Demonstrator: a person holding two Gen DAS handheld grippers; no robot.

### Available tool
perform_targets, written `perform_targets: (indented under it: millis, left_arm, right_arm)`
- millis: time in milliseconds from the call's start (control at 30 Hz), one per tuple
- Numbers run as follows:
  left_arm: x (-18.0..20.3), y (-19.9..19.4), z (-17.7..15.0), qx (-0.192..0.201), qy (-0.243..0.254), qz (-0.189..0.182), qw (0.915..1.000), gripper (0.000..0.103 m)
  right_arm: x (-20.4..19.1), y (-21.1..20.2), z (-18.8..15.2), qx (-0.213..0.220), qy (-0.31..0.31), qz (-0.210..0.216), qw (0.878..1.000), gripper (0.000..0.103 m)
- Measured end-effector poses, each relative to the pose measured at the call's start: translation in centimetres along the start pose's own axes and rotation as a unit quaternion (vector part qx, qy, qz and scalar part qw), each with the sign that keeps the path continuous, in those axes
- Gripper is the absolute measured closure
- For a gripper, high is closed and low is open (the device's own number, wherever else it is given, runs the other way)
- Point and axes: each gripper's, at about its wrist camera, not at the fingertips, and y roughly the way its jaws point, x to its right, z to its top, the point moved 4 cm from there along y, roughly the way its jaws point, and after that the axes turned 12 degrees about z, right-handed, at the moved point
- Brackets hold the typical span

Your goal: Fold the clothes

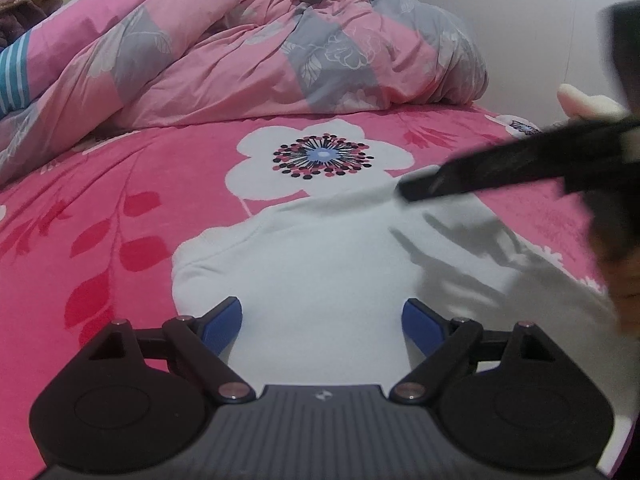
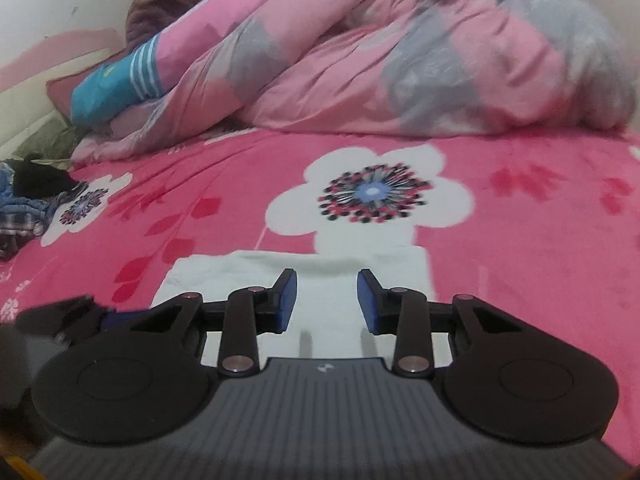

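A white garment lies flat on the pink flowered bedsheet. My left gripper hovers over its near part, blue pads wide apart with nothing between them. One black finger of my right gripper reaches in from the right, blurred, its tip over the garment's far right edge. In the right wrist view the right gripper stands over the white garment. Its pads are a narrow gap apart and nothing is pinched between them. A part of the left gripper shows at the lower left.
A heaped pink and grey duvet fills the far side of the bed. A person sits at the back left, beside a blue striped cloth. Dark clothes lie at the bed's left edge. A wall bounds the right.
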Motion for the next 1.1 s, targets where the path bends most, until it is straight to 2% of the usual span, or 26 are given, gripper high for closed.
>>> perform_targets:
  millis: [100, 333, 467, 733, 967, 1100]
  left_arm:
    - [-0.1, 0.1, 0.0, 0.002, -0.008, -0.007, 0.9999, 0.014]
    - [-0.5, 0.0, -0.1, 0.009, -0.017, -0.024, 0.9995, 0.014]
    - [-0.6, 0.0, -0.1, 0.010, -0.022, -0.027, 0.9993, 0.014]
    - [-0.8, 0.0, -0.1, 0.011, -0.029, -0.033, 0.9990, 0.014]
    - [-0.5, -0.7, 0.4, 0.016, 0.001, -0.007, 0.9999, 0.014]
    - [-1.3, -1.7, 1.0, 0.015, -0.013, -0.003, 0.9998, 0.014]
  right_arm:
    - [1.3, 3.5, -1.2, -0.052, 0.009, -0.022, 0.998, 0.073]
    - [-0.4, 3.3, 1.3, -0.052, -0.018, -0.035, 0.998, 0.073]
    - [2.1, 6.2, 0.8, -0.067, 0.031, -0.035, 0.997, 0.076]
    - [1.0, 2.2, 2.6, -0.020, 0.040, -0.031, 0.999, 0.075]
    - [3.8, 4.5, 0.9, -0.037, 0.097, -0.015, 0.994, 0.075]
    - [2.1, 0.9, 0.8, -0.005, 0.090, -0.014, 0.996, 0.073]
